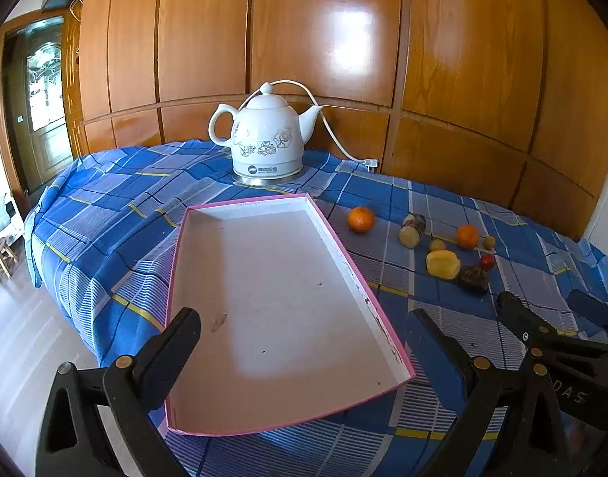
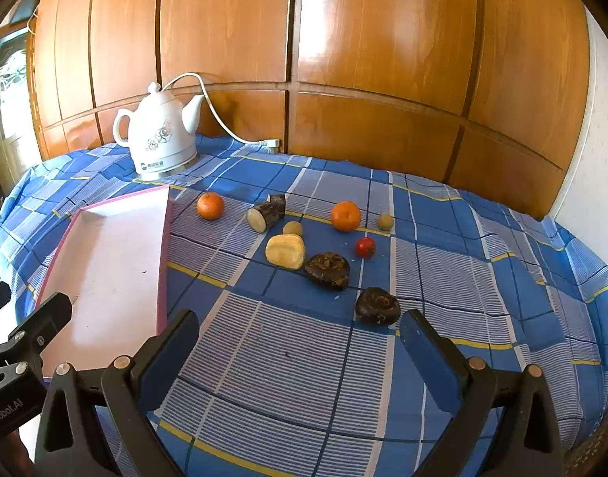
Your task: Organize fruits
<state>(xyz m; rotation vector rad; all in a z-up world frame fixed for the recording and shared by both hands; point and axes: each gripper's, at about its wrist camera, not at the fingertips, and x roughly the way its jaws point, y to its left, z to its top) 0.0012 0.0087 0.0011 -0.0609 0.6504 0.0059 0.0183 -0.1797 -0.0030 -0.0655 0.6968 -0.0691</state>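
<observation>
L gripper (image 1: 304, 342) wide over tray (image 1: 355, 274); R gripper (image 2: 300, 342) wide, fruits (image 2: 285, 251) just ahead.

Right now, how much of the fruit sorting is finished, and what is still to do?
Nothing looks done yet: the pink-edged tray holds no fruit. Nothing is in hand either; the left hand-held gripper and the right hand-held gripper are both open with nothing between their fingers. Left to move: two oranges, the yellow fruit, the small red fruit and the others on the cloth.

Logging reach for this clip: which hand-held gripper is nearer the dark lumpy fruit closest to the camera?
Right. The right hand-held gripper sits open just short of that dark fruit; the left hand-held gripper hangs open over the pink tray.
</observation>
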